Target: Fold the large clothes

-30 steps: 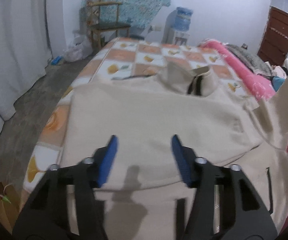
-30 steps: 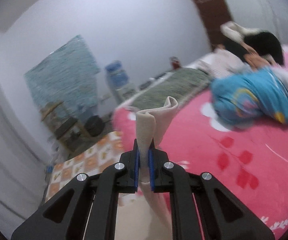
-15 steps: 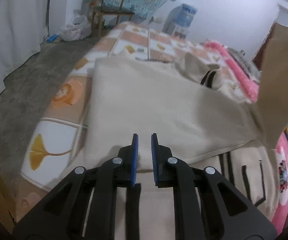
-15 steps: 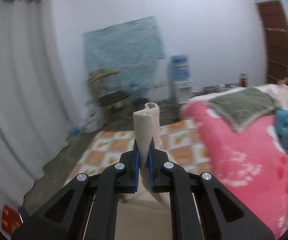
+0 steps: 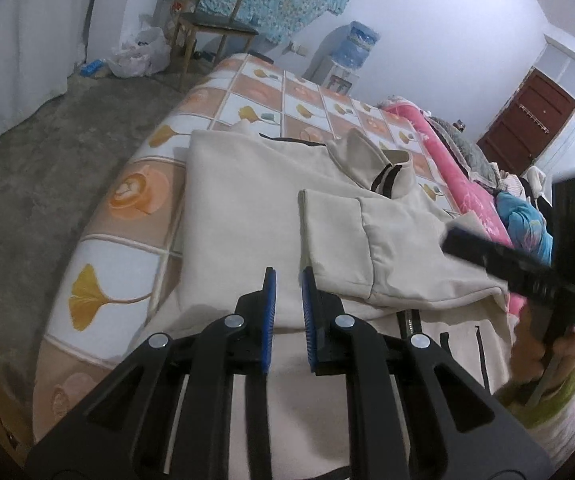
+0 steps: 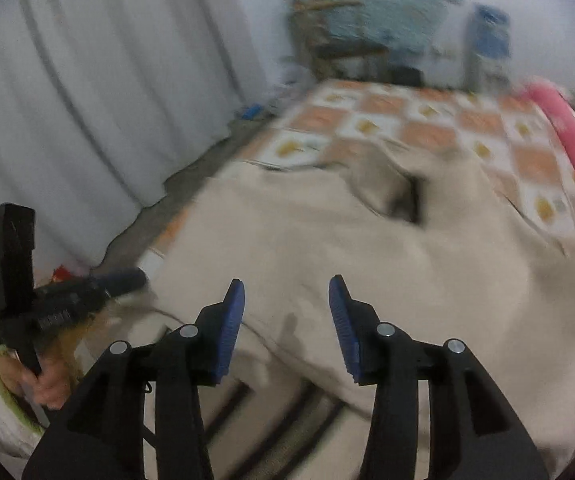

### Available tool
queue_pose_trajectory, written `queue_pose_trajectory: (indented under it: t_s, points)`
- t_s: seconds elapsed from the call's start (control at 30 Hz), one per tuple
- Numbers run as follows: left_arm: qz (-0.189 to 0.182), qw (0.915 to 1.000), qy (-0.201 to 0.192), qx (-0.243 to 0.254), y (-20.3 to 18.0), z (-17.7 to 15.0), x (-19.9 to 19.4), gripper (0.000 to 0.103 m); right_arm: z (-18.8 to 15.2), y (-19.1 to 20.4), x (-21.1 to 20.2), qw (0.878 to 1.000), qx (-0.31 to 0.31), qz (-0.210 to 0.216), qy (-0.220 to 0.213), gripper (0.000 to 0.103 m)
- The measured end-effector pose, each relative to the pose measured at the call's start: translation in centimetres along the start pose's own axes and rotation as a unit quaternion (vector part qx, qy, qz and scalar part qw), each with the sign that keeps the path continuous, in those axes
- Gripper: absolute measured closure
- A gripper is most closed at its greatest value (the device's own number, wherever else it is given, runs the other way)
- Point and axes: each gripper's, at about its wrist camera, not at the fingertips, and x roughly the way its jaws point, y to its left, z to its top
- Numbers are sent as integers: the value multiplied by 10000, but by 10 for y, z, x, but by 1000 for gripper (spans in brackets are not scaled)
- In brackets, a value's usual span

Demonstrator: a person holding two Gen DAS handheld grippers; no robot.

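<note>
A cream jacket lies spread on the bed, its black-striped collar at the far end. One sleeve lies folded across the body. My left gripper hovers over the jacket's near fold edge. Only a narrow slit is left between its blue pads, and no cloth shows pinched there. My right gripper is above the blurred jacket. Its jaws are opening and nothing is between them. A hand carries that gripper at the right edge of the left wrist view.
The bed has an orange-and-white checked sheet and a pink quilt along its right side. Bare concrete floor and a white curtain are to the left. A wooden chair and a water dispenser stand beyond.
My right gripper swung the held sleeve over and down onto the jacket, then opened off it. My left gripper went from wide open to nearly shut and moved sideways over the jacket.
</note>
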Motion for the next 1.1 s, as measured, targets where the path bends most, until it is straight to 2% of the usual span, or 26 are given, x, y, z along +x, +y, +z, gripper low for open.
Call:
queue_pose_trajectory:
  t_s: [0.13, 0.27, 0.33, 0.43, 0.53, 0.57, 0.63, 0.73, 0.83, 0.87, 0.93, 1.0, 1.1]
  points:
    - [-100, 9998, 149, -29, -11, 14, 23, 75, -26, -55, -37, 9963, 772, -300, -235, 55]
    - [-71, 9989, 461, -31, -26, 30, 63, 70, -47, -112, -78, 9838, 1389, -996, -547, 54]
    - [76, 9979, 638, 55, -34, 37, 87, 67, -55, -131, -87, 9779, 1662, -1084, -655, 54]
    - [590, 9948, 805, 200, -40, 43, 121, 65, -65, -155, -99, 9693, 2024, -1131, -816, 54]
    - [798, 9940, 669, 337, -46, 47, 128, 67, -73, -166, -102, 9649, 2176, -1149, -916, 54]
    - [825, 9938, 635, 389, -48, 47, 129, 83, -74, -169, -102, 9642, 2201, -1158, -921, 54]
    - [982, 9917, 592, 578, -55, 46, 130, 96, -78, -172, -100, 9636, 2235, -1159, -896, 54]
    - [827, 9938, 323, 667, -62, 51, 108, 99, -77, -179, -93, 9626, 2252, -1260, -830, 54]
    - [415, 9974, -170, 570, -71, 63, 62, 99, -77, -181, -92, 9621, 2248, -1309, -814, 54]
    - [365, 9970, -394, 566, -71, 66, 43, 99, -76, -181, -92, 9621, 2223, -1352, -817, 54]
    - [490, 9952, -647, 556, -68, 69, 22, 99, -76, -182, -91, 9627, 2157, -1429, -796, 54]
    - [654, 9948, -667, 415, -51, 69, 15, 99, -74, -185, -86, 9632, 2132, -1474, -711, 54]
    - [924, 9952, -267, 169, -22, 65, 37, 99, -63, -193, -75, 9656, 2103, -1441, -522, 54]
